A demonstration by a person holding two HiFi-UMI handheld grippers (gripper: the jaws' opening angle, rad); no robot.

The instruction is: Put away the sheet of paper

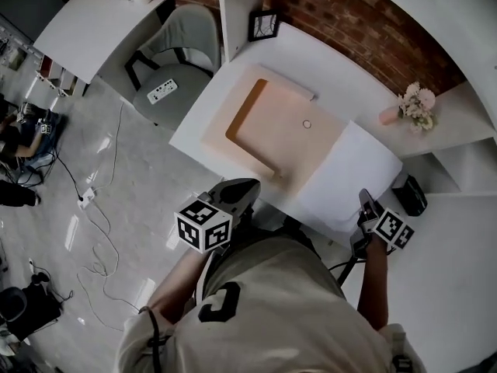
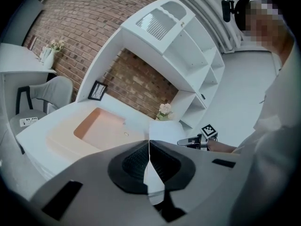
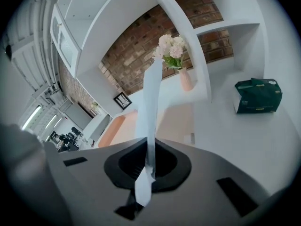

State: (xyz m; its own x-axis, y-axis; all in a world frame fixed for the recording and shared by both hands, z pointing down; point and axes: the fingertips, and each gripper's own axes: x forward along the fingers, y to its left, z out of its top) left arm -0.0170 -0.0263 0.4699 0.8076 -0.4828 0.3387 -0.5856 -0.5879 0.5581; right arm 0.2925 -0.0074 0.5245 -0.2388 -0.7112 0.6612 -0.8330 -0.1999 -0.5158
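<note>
Left gripper (image 2: 149,166) and right gripper (image 3: 149,161) both clamped shut on near edge of sheet of paper (image 1: 349,173), sheet over white desk (image 1: 233,92) at 3 o'clock of peach tray (image 1: 299,134), flower vase (image 1: 390,116) at 1 o'clock beyond.

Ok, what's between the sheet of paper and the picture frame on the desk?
In the head view, the peach mat lies between the sheet of paper and the picture frame, with a strip of white desk beyond it.

White sheet of paper (image 1: 349,173) — bowed, raised over the desk (image 1: 203,106).
</note>
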